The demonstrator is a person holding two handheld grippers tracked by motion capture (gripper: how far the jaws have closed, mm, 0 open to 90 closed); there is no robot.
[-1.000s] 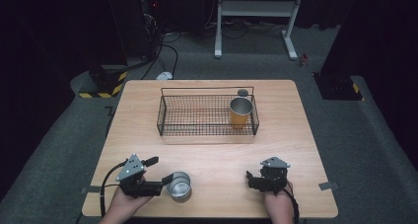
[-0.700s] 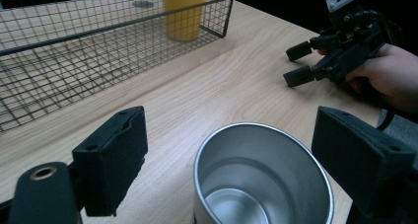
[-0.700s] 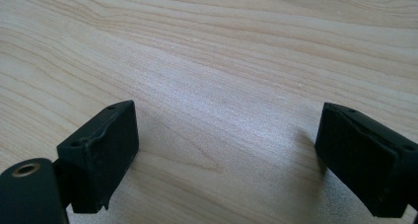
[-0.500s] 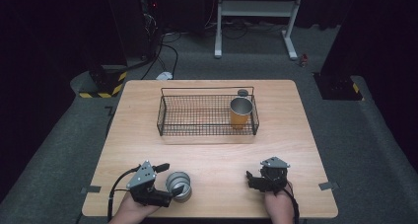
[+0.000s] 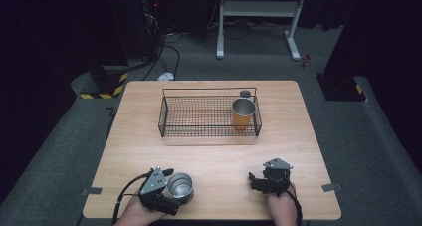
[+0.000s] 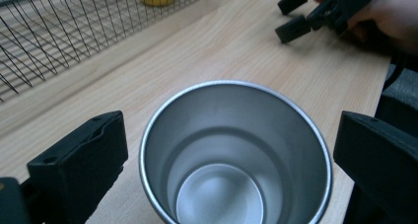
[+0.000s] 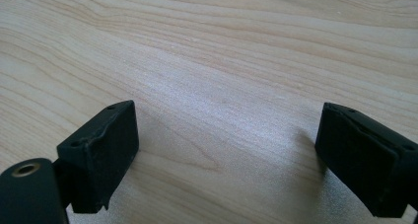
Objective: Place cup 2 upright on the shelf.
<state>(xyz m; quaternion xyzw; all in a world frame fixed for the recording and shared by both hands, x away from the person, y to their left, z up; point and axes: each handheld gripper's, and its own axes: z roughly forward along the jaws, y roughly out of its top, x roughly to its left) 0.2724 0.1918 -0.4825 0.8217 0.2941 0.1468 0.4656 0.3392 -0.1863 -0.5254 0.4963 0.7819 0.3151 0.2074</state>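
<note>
Bare tabletop (image 5: pixel 219 156) spans mid-frame between the wire basket (image 5: pixel 209 117) above and the steel cup (image 5: pixel 179 186) at lower left.

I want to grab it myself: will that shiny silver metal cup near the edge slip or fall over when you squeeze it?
The shiny silver metal cup looks stiff, so it probably won't squash. Its smooth wall may be slippery between the left gripper's black fingers, which stand open on either side. It stands upright on the wooden table and is empty, so likely light and easy to tip.

The wooden table (image 5: pixel 209 156) bears a wire basket (image 5: pixel 199 117) and a steel cup (image 5: pixel 179 186).
</note>
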